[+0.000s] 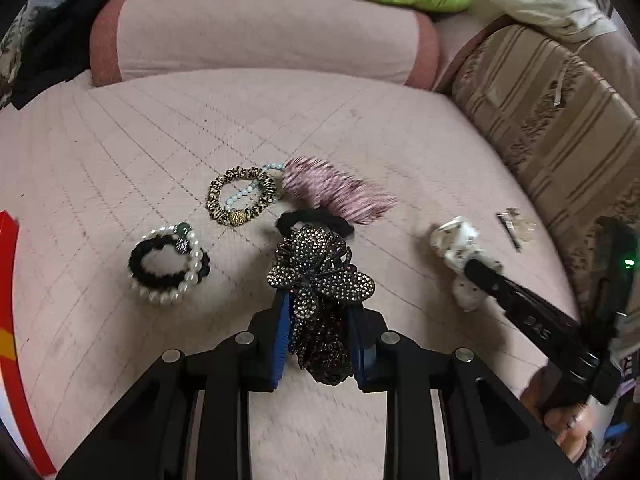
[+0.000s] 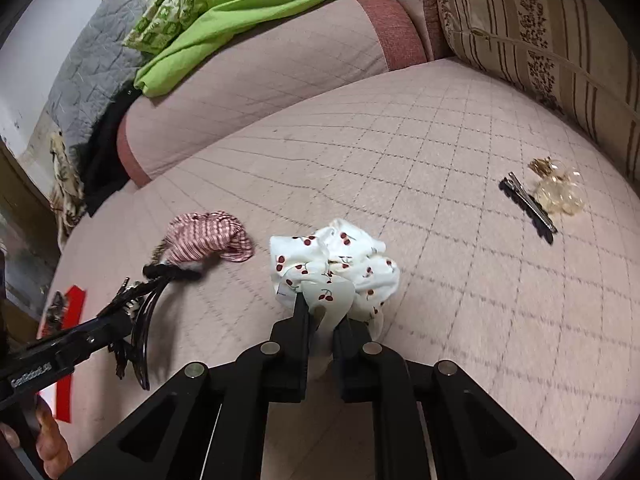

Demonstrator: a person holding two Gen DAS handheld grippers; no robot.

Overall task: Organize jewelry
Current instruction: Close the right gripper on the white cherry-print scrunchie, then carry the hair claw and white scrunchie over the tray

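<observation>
My left gripper (image 1: 320, 308) is shut on a dark rhinestone flower hair clip (image 1: 320, 276), held over the pink quilted seat (image 1: 160, 152). In the right wrist view the same clip (image 2: 138, 320) shows at the lower left. My right gripper (image 2: 322, 312) is shut on a white cherry-print scrunchie (image 2: 340, 256), with a fold of the cloth pinched between the pads. Beyond the left gripper lie a black hair tie (image 1: 316, 218), a pink striped scrunchie (image 1: 332, 190), a leopard scrunchie (image 1: 240, 196) over a pale bead strand, and a pearl bracelet (image 1: 170, 264) with a black tie.
A metal hair clip (image 2: 528, 204) and a clear gold-toned piece (image 2: 560, 192) lie at the right, near a striped cushion (image 2: 540, 40). A green cloth (image 2: 240, 8) drapes over the sofa back. A red and white object (image 1: 8, 320) sits at the left edge.
</observation>
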